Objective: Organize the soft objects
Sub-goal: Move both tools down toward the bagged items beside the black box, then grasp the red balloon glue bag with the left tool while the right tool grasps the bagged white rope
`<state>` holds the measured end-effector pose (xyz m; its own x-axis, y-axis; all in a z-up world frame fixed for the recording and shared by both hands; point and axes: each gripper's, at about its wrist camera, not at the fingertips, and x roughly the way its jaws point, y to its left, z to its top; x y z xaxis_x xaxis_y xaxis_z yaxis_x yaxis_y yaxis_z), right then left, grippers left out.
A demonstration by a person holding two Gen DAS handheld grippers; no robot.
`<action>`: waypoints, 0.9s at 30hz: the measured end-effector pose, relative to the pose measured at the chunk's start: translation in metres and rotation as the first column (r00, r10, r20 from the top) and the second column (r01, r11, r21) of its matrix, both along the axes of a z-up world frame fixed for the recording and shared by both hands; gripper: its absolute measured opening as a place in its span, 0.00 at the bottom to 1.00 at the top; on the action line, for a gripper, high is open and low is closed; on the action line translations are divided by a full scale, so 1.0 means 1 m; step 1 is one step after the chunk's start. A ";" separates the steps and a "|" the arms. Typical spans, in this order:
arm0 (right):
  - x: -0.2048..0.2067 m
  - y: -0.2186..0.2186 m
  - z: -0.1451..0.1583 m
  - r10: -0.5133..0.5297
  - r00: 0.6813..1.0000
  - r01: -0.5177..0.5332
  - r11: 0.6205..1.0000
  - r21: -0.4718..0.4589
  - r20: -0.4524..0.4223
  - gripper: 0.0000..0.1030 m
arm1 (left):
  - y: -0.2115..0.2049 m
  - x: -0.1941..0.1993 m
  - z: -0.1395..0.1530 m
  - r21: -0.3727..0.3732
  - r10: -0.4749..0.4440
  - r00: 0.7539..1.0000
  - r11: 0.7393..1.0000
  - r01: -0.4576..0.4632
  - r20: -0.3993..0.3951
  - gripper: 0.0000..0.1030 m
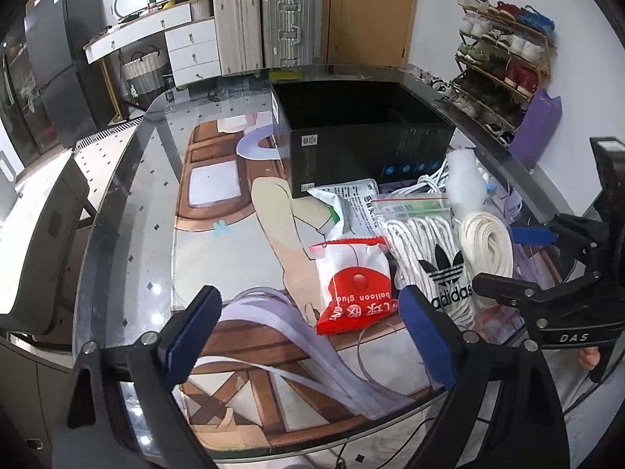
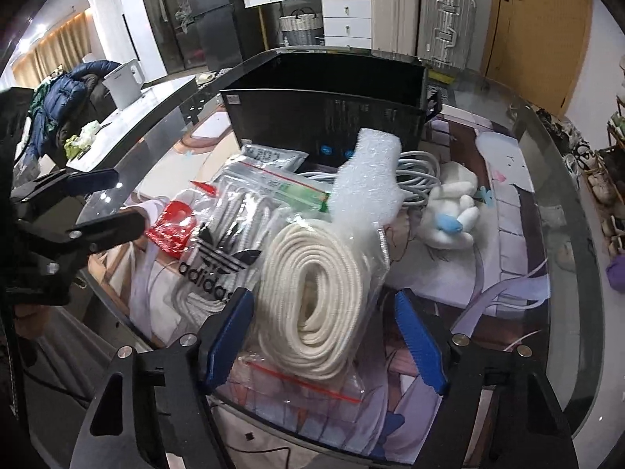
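Straddling the cream rope coil in its clear zip bag [image 2: 312, 293] at the worktop's [image 2: 566, 273] near edge, right fingers [image 2: 420, 346] parted, not pinching. Light, squashy, slick plastic; I'd pinch across the coil. Left fingers [image 1: 193, 326] spread, empty.

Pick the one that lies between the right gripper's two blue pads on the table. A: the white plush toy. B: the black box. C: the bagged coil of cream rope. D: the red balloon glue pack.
C: in the right wrist view the bagged coil of cream rope sits between the right gripper pads, which stand apart on either side without pressing it.
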<state>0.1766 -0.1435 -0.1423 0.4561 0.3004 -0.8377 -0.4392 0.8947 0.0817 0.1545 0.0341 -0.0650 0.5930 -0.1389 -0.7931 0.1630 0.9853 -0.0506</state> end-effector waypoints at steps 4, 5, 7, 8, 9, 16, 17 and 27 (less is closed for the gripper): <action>-0.001 0.007 -0.004 0.030 1.000 -0.030 0.999 -0.017 -0.010 0.61 | -0.005 0.002 0.001 0.008 -0.011 1.000 1.000 0.011 0.008 0.90; -0.002 0.008 -0.005 0.042 0.999 -0.043 0.999 -0.019 -0.014 0.58 | -0.008 0.002 0.000 0.012 -0.014 1.000 1.000 0.014 0.006 0.89; -0.002 0.008 -0.005 0.061 0.998 -0.061 0.998 -0.019 -0.018 0.53 | -0.011 0.003 -0.002 0.012 -0.018 1.000 1.000 0.018 -0.001 0.89; -0.002 0.007 -0.004 0.064 0.998 -0.064 0.998 -0.023 -0.017 0.52 | -0.013 0.004 -0.003 0.015 -0.017 1.000 1.000 0.017 -0.004 0.89; -0.002 0.006 -0.004 0.063 0.998 -0.063 0.998 -0.023 -0.016 0.49 | -0.015 0.006 -0.005 0.023 -0.014 1.000 1.000 0.015 -0.010 0.87; -0.004 -0.008 0.000 0.054 0.998 -0.054 0.999 0.001 -0.024 0.36 | -0.014 0.017 -0.014 0.032 0.003 0.999 0.999 -0.002 -0.043 0.73; -0.005 -0.009 0.001 0.051 0.998 -0.051 0.999 0.005 -0.021 0.36 | -0.017 0.018 -0.015 0.036 -0.002 0.999 0.999 0.004 -0.044 0.71; -0.008 -0.010 0.005 0.066 0.998 -0.066 0.998 0.020 -0.023 0.32 | -0.036 0.022 -0.024 0.062 -0.048 0.997 0.997 0.052 -0.068 0.59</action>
